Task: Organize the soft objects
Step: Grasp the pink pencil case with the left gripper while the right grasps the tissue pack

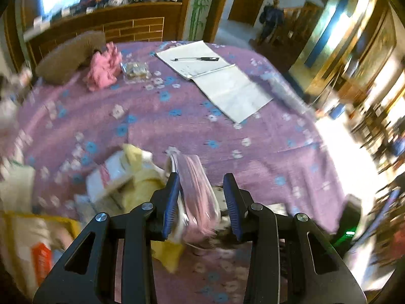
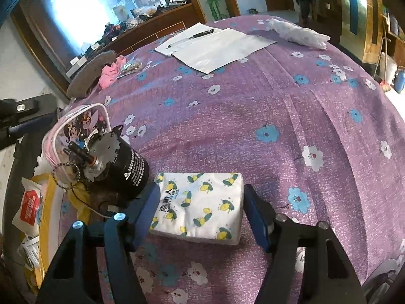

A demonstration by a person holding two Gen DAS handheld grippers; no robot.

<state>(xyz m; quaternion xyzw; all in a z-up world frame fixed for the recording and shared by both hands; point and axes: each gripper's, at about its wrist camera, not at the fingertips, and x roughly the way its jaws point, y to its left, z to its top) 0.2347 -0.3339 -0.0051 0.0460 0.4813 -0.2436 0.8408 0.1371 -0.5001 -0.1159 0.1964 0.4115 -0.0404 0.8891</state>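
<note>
A white tissue pack with a lemon print (image 2: pixel 200 206) lies on the purple flowered tablecloth (image 2: pixel 253 126). My right gripper (image 2: pixel 201 215) is open, one finger on each side of the pack, without squeezing it. My left gripper (image 1: pixel 202 195) is open around a pink clear pouch (image 1: pixel 197 192) that stands on edge between its fingers; the view is blurred. The pouch (image 2: pixel 76 136) shows a cartoon print in the right wrist view, at the left. A pink soft cloth (image 1: pixel 103 68) and a brown cushion (image 1: pixel 68 55) lie at the far side. A white crumpled cloth (image 2: pixel 298 34) lies far right.
A black cylindrical motor (image 2: pixel 119 164) lies beside the pouch. Yellow and white packets (image 1: pixel 131 174) and a red-labelled packet (image 2: pixel 30 207) are piled at the left. An open notebook with a pen (image 1: pixel 202 68) and a small clear snack bag (image 1: pixel 134 69) lie far across the table.
</note>
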